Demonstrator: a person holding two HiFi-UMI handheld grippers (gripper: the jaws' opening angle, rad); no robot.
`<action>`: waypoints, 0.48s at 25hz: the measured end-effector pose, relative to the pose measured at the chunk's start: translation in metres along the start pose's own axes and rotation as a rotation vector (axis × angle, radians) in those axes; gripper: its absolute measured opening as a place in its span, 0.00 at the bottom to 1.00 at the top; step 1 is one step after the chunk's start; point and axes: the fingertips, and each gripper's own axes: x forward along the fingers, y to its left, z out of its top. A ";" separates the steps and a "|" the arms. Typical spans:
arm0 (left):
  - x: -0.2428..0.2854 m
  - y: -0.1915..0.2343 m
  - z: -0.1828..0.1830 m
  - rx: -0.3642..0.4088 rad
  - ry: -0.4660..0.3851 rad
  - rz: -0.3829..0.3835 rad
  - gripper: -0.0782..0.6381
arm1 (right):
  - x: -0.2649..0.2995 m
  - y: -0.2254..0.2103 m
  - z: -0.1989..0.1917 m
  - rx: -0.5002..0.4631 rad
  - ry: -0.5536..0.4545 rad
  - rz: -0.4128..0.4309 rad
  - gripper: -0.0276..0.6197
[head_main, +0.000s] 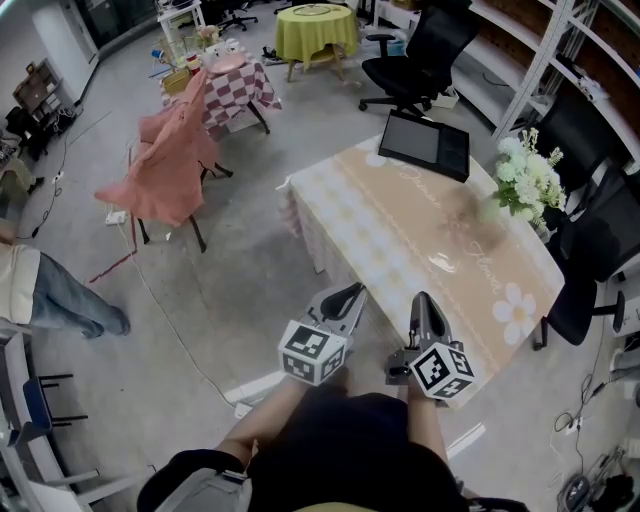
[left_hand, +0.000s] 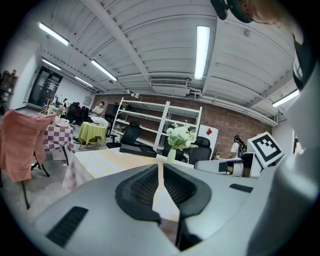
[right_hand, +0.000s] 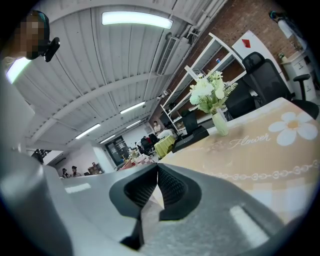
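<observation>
**A:** What fills the room, from the left?

**B:** A pink cloth (head_main: 165, 165) hangs over a chair on the grey floor. Behind it are a checked table (head_main: 238, 85) and a round green table (head_main: 315, 25), then a black office chair (head_main: 415, 55).

**A:** And the grippers?

**B:** The left gripper (head_main: 352, 292) and the right gripper (head_main: 420, 298) hang side by side just off the near end of the long table (head_main: 400, 230). Both are clenched on nothing, jaws pressed together. The table's beige cloth carries a black tray (head_main: 425, 140) at the far end and white flowers (head_main: 520, 180) on the right edge.

**A:** What do only the gripper views show?

**B:** The left gripper view shows ceiling strip lights (left_hand: 202, 50), a brick wall and the right gripper's marker cube (left_hand: 265, 146). The right gripper view shows a printed daisy (right_hand: 295, 129) close up, which is small in the head view.
</observation>
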 end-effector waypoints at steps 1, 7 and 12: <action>0.000 0.001 -0.001 0.001 0.001 -0.001 0.16 | 0.000 -0.001 0.000 0.002 -0.002 -0.005 0.05; -0.008 0.002 -0.004 -0.020 0.001 -0.007 0.16 | -0.002 -0.002 -0.006 0.010 0.003 -0.018 0.05; -0.012 -0.006 -0.002 -0.015 -0.008 -0.021 0.16 | -0.008 -0.003 -0.009 0.012 0.008 -0.031 0.05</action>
